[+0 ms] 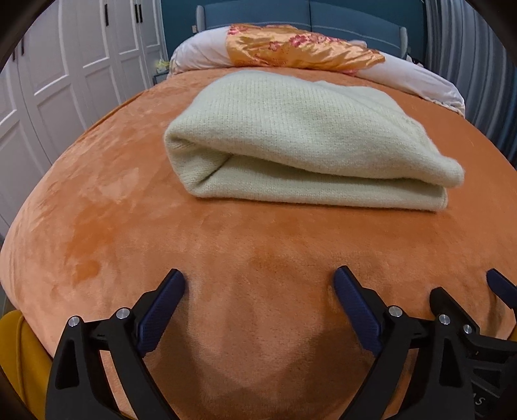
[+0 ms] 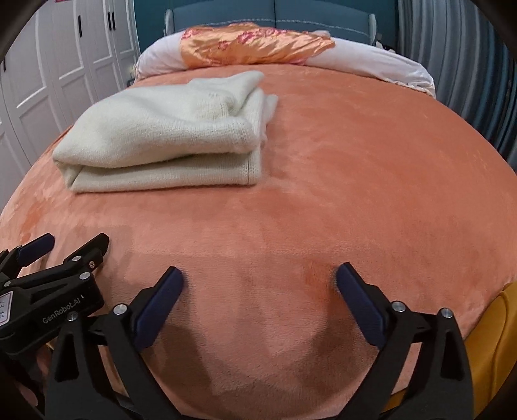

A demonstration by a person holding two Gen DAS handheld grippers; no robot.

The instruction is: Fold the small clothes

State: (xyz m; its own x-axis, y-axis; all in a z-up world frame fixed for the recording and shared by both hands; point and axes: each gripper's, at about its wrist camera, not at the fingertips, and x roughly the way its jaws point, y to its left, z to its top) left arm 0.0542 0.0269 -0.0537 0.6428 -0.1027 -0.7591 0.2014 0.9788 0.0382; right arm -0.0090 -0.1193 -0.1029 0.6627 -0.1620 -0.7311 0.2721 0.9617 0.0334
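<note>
The pale cream knitted garment (image 1: 303, 142) lies folded into a thick, squared bundle of several layers on the plush orange bedspread (image 1: 129, 226). It sits at centre frame in the left wrist view and in the upper left of the right wrist view (image 2: 168, 135). Its layers stack fairly evenly, with a rounded fold along the near edge and a looser corner at the far right.

Both tools sit low in the frames, well short of the garment. The left gripper (image 1: 258, 284) has its jaws spread wide with only bedspread between them, and the right gripper (image 2: 260, 278) likewise stands wide open and holds nothing.

By my reading the folding is finished, or nearly so, and the hands have let go. Any next move would be a light tidy of that loose corner, or fetching another piece.

Beyond, a satin orange floral pillow (image 1: 297, 45) rests against the blue headboard (image 1: 307, 13).
</note>
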